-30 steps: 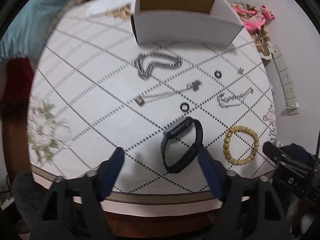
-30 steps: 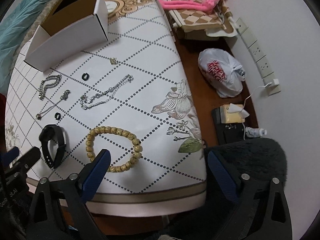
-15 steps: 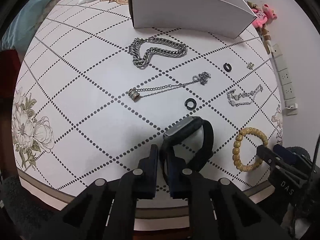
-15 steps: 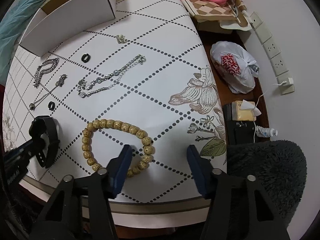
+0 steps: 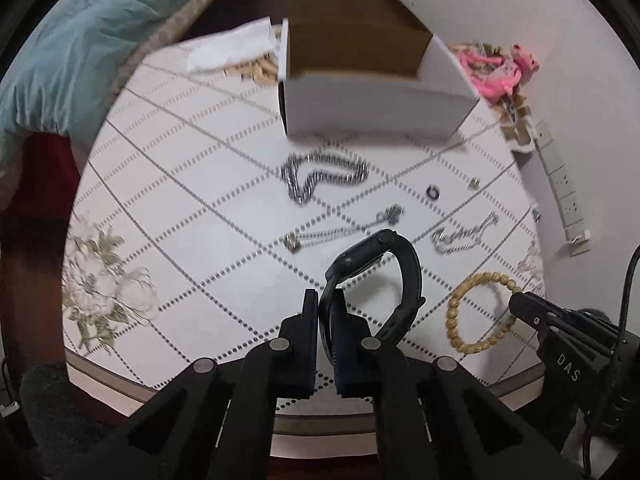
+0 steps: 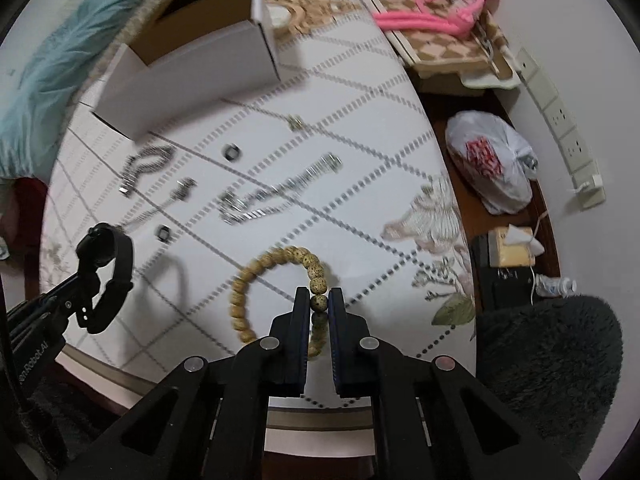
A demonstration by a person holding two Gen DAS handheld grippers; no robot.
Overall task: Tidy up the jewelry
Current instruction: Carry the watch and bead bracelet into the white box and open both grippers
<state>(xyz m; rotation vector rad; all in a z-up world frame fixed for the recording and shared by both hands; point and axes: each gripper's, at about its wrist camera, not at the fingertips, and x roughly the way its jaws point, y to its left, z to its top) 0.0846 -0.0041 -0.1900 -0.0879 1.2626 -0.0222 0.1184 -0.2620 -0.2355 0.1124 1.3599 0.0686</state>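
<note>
Left gripper [image 5: 325,304] now clamped on watch [image 5: 376,280] strap, lifted off table [image 5: 192,200]; was open 1 s ago. Right gripper [image 6: 319,304] closed on bead bracelet [image 6: 276,268]. Both pieces secured; box [image 5: 372,108] judged next stop. Chains left on table.

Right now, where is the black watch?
The black watch is pinched in the left gripper, raised above the tablecloth, left of the wooden bead bracelet.

Wall [image 6: 592,20]: plain white, with a power strip [image 6: 560,120] along it.
Floor [image 6: 452,100]: dark brown wood.
Table [image 5: 200,216]: white cloth, dotted diamond lattice, floral corners.
Bedding [image 5: 76,64]: teal, beyond the table's far left corner.
</note>
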